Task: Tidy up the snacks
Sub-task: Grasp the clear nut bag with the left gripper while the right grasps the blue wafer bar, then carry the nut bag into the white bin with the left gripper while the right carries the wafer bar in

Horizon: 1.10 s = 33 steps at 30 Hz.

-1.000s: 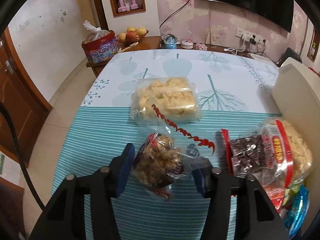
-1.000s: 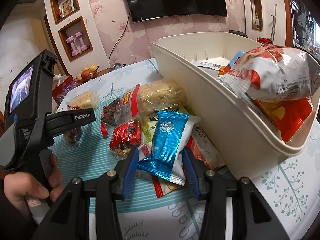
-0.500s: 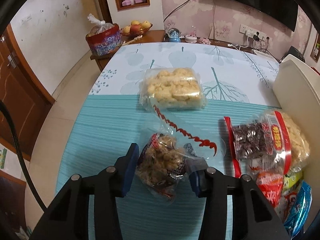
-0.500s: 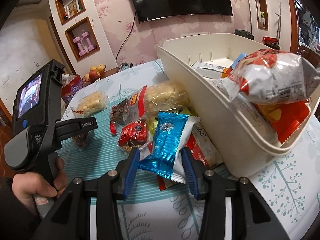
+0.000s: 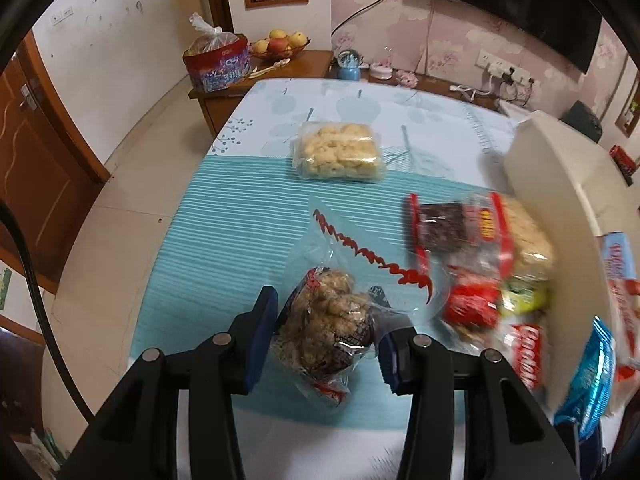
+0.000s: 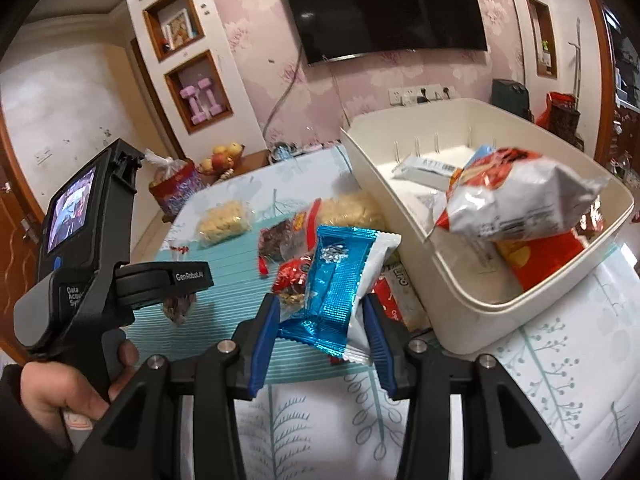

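My left gripper (image 5: 326,322) is shut on a clear bag of brown puffed snacks (image 5: 324,328), lifted above the teal striped cloth. My right gripper (image 6: 322,312) is shut on a blue foil packet (image 6: 334,288) with a white packet (image 6: 370,268) beside it, held above the table near the cream bin (image 6: 472,304). The bin holds a white and red chip bag (image 6: 516,196) and a red bag (image 6: 544,256). A pile of snack packs (image 5: 480,264) lies beside the bin's wall (image 5: 560,184). A clear pack of yellow puffs (image 5: 340,152) lies farther back.
The left hand-held gripper body (image 6: 84,240) with its screen stands at the left of the right wrist view. A wooden sideboard (image 5: 280,72) at the table's far end carries a fruit bowl (image 5: 280,42) and a red tin (image 5: 218,66). The table's left edge drops to tiled floor.
Both grippers have risen with their packets. The left one has lifted the brown snack bag off the cloth and drawn back; the right one has raised the blue packet toward the bin.
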Motion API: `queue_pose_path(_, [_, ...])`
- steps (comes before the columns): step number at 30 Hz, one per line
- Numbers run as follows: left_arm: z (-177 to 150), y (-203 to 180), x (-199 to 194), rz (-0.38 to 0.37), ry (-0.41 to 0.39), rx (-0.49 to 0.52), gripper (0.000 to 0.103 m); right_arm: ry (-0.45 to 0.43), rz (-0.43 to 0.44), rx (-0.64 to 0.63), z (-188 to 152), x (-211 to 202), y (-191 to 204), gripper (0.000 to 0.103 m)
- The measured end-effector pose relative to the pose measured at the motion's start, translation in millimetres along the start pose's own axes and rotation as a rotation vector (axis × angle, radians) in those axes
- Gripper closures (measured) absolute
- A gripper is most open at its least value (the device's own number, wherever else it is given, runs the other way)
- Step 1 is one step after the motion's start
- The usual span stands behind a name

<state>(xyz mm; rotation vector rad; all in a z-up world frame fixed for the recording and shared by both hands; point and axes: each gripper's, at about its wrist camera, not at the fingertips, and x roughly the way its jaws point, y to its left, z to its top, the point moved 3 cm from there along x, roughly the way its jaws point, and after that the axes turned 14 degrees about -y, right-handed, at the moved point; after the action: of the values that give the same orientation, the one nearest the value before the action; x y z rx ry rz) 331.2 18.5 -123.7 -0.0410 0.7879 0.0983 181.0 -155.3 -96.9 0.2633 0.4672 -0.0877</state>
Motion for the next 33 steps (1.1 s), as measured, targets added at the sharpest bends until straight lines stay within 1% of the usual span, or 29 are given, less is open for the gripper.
queue_pose_path(4, [1, -10, -36, -0.045, -0.031, -0.001, 0.059, -0.045, 0.032, -0.015, 8, -22, 0, 0.06])
queue_pose_path(9, [4, -27, -81, -0.127, -0.105, 0.012, 0.058, -0.103, 0.051, -0.024, 20, -47, -6, 0.06])
queue_pose_path(13, [8, -42, -108, -0.18, -0.14, 0.02, 0.058, -0.156, 0.051, -0.027, 31, -63, -17, 0.06])
queue_pose_path(17, [11, -60, -129, -0.218, -0.177, 0.04, 0.058, -0.203, 0.054, -0.036, 42, -75, -31, 0.06])
queue_pose_path(22, [15, -87, -148, -0.259, -0.213, 0.069, 0.058, -0.243, 0.046, -0.038, 54, -84, -50, 0.06])
queue_pose_path(25, [19, -105, -151, -0.288, -0.223, 0.091, 0.058, -0.268, 0.04, -0.037, 62, -87, -66, 0.06])
queue_pose_path(26, [19, -111, -152, -0.295, -0.224, 0.1, 0.06, -0.282, 0.037, -0.036, 65, -88, -72, 0.06])
queue_pose_path(27, [19, -118, -153, -0.305, -0.228, 0.108, 0.066, -0.296, 0.034, -0.038, 68, -87, -78, 0.06])
queue_pose_path(30, [21, -140, -156, -0.353, -0.24, 0.142, 0.066, -0.34, 0.033, -0.067, 78, -87, -96, 0.06])
queue_pose_path(31, [21, -146, -156, -0.36, -0.243, 0.154, 0.067, -0.356, 0.029, -0.077, 81, -86, -104, 0.06])
queue_pose_path(32, [22, -154, -155, -0.373, -0.244, 0.168, 0.071, -0.368, 0.021, -0.081, 83, -85, -111, 0.06])
queue_pose_path(33, [23, -161, -152, -0.384, -0.24, 0.179, 0.072, -0.375, 0.012, -0.082, 85, -85, -115, 0.06])
